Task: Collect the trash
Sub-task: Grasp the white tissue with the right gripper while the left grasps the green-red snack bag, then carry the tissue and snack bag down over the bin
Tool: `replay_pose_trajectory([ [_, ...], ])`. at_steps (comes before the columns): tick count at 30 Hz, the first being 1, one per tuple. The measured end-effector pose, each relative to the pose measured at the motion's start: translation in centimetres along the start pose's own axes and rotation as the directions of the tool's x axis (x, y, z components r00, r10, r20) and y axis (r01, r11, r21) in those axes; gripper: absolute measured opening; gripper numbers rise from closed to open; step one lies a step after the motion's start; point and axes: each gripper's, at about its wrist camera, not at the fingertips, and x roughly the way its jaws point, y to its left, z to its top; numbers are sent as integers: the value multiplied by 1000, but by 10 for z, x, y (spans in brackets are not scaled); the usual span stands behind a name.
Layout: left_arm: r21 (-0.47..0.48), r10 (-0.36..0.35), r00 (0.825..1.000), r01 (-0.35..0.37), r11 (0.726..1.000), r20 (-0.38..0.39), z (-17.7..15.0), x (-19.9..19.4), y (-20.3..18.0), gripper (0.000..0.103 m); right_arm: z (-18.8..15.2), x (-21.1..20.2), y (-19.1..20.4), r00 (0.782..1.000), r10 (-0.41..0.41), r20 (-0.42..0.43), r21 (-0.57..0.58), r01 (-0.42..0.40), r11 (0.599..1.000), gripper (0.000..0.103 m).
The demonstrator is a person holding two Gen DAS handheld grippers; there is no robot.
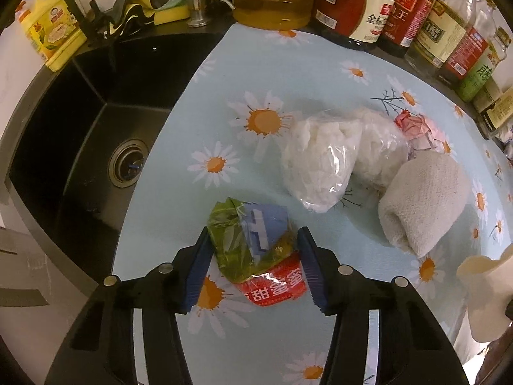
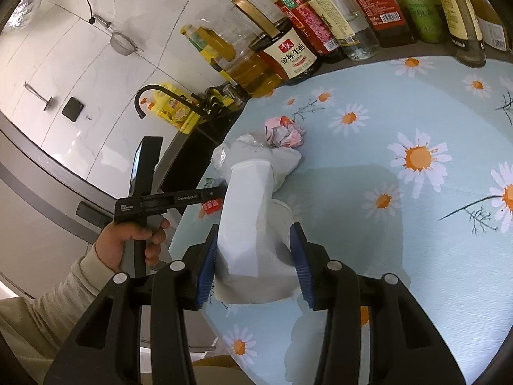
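In the left wrist view, my left gripper (image 1: pixel 255 250) stands around a crumpled green, blue and red wrapper (image 1: pixel 253 247) on the daisy-print cloth (image 1: pixel 272 64); both pads touch its sides. Beyond it lie two clear bags of white stuff (image 1: pixel 323 163), a crumpled pink paper ball (image 1: pixel 416 128) and a rolled beige cloth (image 1: pixel 426 199). In the right wrist view, my right gripper (image 2: pixel 255 253) is shut on a white paper bag (image 2: pixel 248 221), held above the cloth. The pink paper ball (image 2: pixel 283 131) lies further back. The left gripper's body (image 2: pixel 150 199) shows at left, in a hand.
A black sink (image 1: pixel 96 134) with a drain lies left of the cloth. Oil and sauce bottles (image 1: pixel 359 3) line the back edge; they also show in the right wrist view (image 2: pixel 288 51). A yellow dish-soap bottle (image 1: pixel 48 38) and sponges (image 1: pixel 170 9) sit behind the sink.
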Motion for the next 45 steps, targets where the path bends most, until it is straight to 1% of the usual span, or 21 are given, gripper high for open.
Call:
replay_pose_trajectory([
  [5,-11,-37,999,37,999,-2,-6,-5,3,50,-2,4,1,1000,0,-3,8,0,1000,44],
  [8,-2,-50,999,50,999,15,-11,-13,3,50,-4,7,3,1000,-1,-3,11,1,1000,44],
  [12,-17,-91,995,92,996,38,-18,-25,5,50,-8,10,5,1000,-10,-4,25,10,1000,44],
  [16,9,-129,991,128,992,49,-24,-36,4,50,-13,11,11,1000,-12,16,28,11,1000,44],
  [20,42,-165,983,162,986,77,-33,-53,5,50,-19,14,26,998,-50,31,25,49,998,44],
  [22,64,-192,977,186,980,93,-38,-62,7,50,-22,15,34,997,-64,39,24,63,998,44],
  [23,73,-217,972,210,975,95,-42,-66,9,50,-23,15,39,996,-76,45,23,75,997,44],
  [26,109,-261,960,250,962,102,-52,-74,12,50,-29,14,58,990,-121,73,20,119,993,44],
  [28,144,-301,948,286,947,100,-60,-81,15,50,-35,10,71,982,-157,102,28,155,988,44],
  [31,194,-336,935,311,930,110,-69,-93,21,50,-44,6,90,969,-206,140,42,202,979,44],
  [34,236,-377,919,344,909,116,-78,-106,29,50,-55,3,110,956,-240,171,60,233,971,44],
  [40,319,-430,895,375,870,121,-98,-125,48,50,-84,5,151,935,-271,230,99,255,962,44],
  [45,354,-458,880,390,850,128,-114,-138,67,50,-109,11,178,921,-278,272,143,247,958,44],
])
